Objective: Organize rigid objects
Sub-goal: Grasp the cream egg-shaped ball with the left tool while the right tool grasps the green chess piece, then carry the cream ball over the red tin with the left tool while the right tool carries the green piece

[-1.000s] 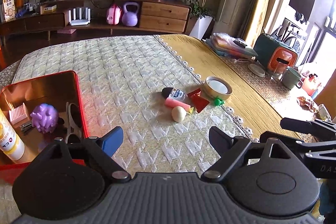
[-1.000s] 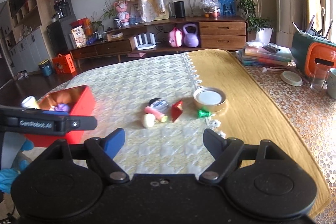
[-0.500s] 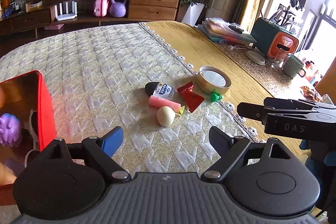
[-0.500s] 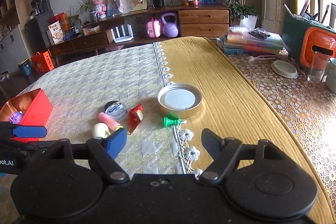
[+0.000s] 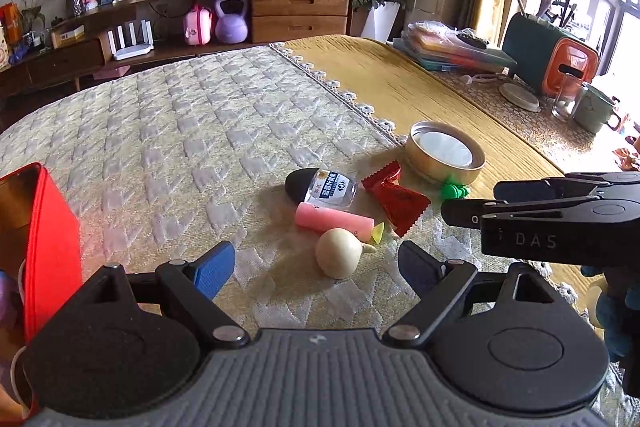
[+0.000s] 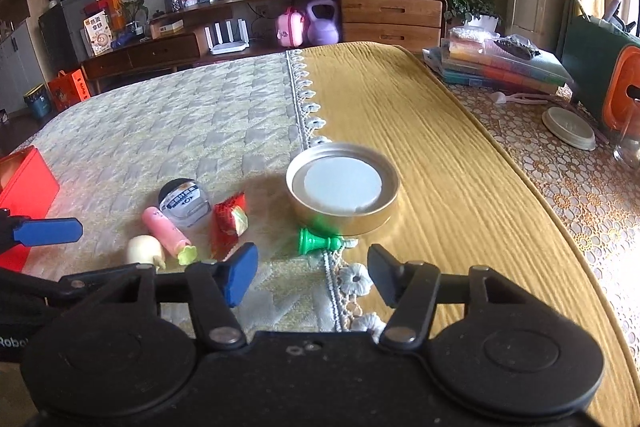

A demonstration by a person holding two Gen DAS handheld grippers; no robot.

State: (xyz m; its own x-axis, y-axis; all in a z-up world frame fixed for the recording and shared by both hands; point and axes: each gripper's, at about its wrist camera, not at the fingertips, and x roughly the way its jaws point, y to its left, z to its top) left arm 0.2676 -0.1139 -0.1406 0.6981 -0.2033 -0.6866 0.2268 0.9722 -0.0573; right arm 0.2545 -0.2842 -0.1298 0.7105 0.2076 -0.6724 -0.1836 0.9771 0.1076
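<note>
While the left gripper (image 5: 316, 265) is held wide apart and empty just short of the cream garlic-shaped toy (image 5: 339, 258), the right gripper (image 6: 312, 273) has just been narrowing, nothing between its jaws. At its twelve o'clock the green chess pawn (image 6: 318, 241) lies against the gold tin lid (image 6: 343, 189); the red box (image 5: 48, 247) sits at nine o'clock.

left gripper (image 5: 316, 263) spread wide; right gripper (image 6: 312, 273) narrower, jaws just closing, nothing between.
</note>
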